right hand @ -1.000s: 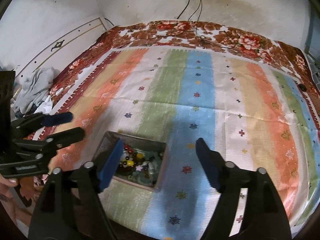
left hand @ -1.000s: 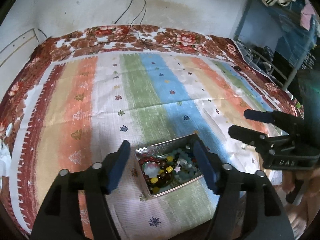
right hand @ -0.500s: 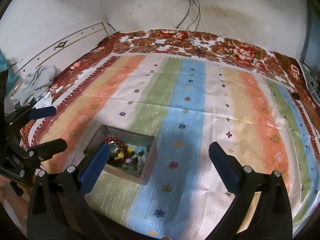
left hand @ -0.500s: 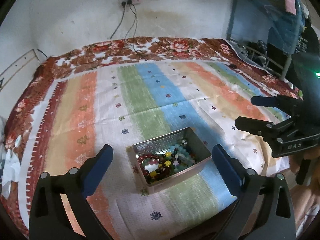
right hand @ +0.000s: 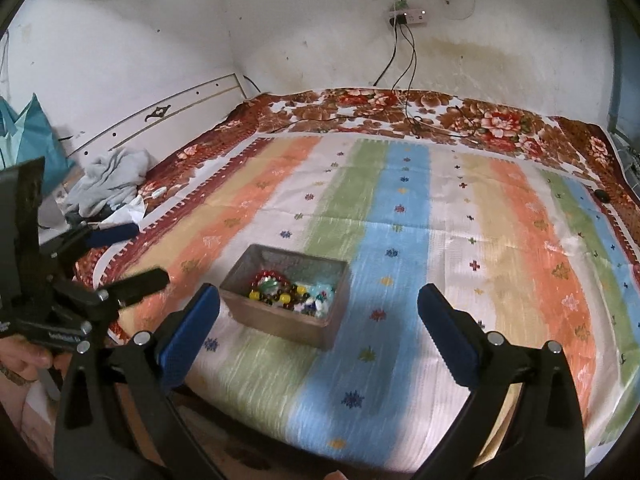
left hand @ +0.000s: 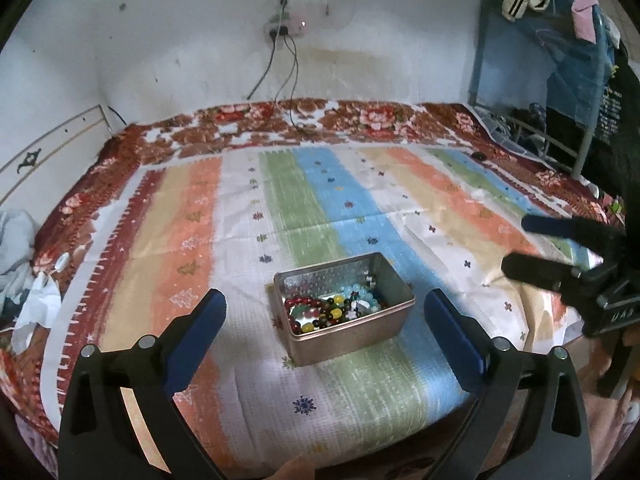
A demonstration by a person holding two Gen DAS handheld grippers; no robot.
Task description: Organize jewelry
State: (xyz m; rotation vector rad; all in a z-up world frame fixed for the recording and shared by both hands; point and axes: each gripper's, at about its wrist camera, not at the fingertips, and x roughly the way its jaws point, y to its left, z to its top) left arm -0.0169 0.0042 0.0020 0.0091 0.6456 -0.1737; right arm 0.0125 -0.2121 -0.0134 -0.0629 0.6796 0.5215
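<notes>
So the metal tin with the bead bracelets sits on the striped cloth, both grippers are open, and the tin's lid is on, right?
Not quite. The metal tin has no lid on it: the left wrist view looks straight down onto the bead bracelets inside. The rest holds: it sits on the striped cloth, and the left gripper and right gripper are both open.

Your right tongs (right hand: 318,320) are spread wide, nothing between the blue pads (right hand: 191,330), held above the bed's near edge. The metal tin (right hand: 286,322) sits on the striped bedspread (right hand: 500,240) near that edge, lid off, with mixed bead bracelets (right hand: 290,294) piled inside. Your left tongs (right hand: 120,256) show at the left edge of the bed, also parted and empty. Grey clothes (right hand: 108,180) are heaped at the bed's far left corner.
</notes>
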